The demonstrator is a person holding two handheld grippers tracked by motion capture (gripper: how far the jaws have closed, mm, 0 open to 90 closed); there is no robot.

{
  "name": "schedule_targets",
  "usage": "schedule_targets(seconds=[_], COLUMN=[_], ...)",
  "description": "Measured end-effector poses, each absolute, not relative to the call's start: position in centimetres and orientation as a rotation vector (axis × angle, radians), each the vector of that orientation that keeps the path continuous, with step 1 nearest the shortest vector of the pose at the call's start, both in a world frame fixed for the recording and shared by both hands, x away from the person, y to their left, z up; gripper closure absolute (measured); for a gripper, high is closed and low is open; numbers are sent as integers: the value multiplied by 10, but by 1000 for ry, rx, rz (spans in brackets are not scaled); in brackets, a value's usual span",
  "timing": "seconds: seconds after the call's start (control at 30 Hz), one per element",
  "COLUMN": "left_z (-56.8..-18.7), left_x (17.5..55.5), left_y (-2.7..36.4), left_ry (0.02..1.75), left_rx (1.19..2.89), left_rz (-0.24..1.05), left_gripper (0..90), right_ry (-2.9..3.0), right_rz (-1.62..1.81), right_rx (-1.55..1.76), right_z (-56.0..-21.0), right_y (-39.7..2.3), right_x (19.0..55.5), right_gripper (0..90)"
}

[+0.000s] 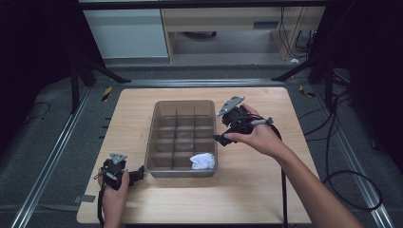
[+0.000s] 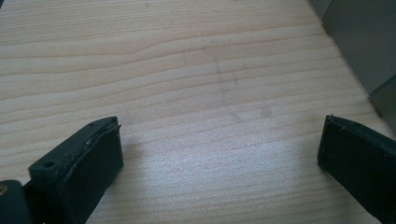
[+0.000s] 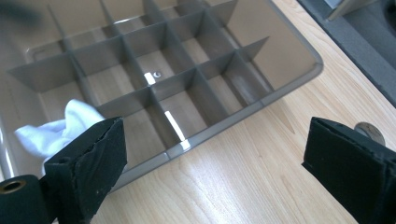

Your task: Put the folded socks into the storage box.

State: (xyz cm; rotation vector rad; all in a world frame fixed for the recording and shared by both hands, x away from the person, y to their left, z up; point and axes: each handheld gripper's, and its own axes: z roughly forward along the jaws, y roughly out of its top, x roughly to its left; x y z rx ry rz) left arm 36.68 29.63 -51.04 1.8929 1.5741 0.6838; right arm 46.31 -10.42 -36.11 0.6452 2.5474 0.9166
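Grey plastic forms the tray point(image 1: 154, 137), a divided bin with rows of small compartments, standing in the middle of the wooden table point(image 1: 256, 190). White cloth point(image 1: 203, 161) lies crumpled in the compartment at the tray's near right corner; in the right gripper view the cloth point(image 3: 70, 122) sits at the left, partly behind the left jaw, and the other compartments hold nothing that can be made out.

Right gripper point(image 1: 219, 138) hovers over the table just beside the tray's right wall, held in the right hand point(image 1: 256, 137), its tips pointing toward the tray. Its jaws stand wide apart with nothing between them; the right gripper point(image 3: 212, 163) looks across bare wood at the tray's rim point(image 3: 219, 123). A small round metal thing point(image 3: 371, 132) peeks out behind the right jaw; what it is cannot be told.

Left gripper point(image 1: 141, 173) rests low by the tray's near left corner, held in the left hand point(image 1: 115, 190). Its jaws are also wide, with only table wood between them in the left gripper view, and the tray wall point(image 2: 364, 42) shows at the upper right
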Motion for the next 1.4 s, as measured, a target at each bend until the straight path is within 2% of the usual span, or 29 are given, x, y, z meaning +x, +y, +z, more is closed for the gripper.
schedule_targets(seconds=[0.83, 1.4], left_z=[-511, -511], left_x=[367, 367], left_y=[296, 295], left_ry=[1575, 1576], left_rx=[1891, 1885], left_rz=[685, 686], left_gripper=[0, 0], right_ry=[2324, 2265], right_rz=[1008, 987], right_rx=[929, 1060], right_z=[-373, -405], right_y=[-162, -200], right_x=[469, 461], right_gripper=[63, 65])
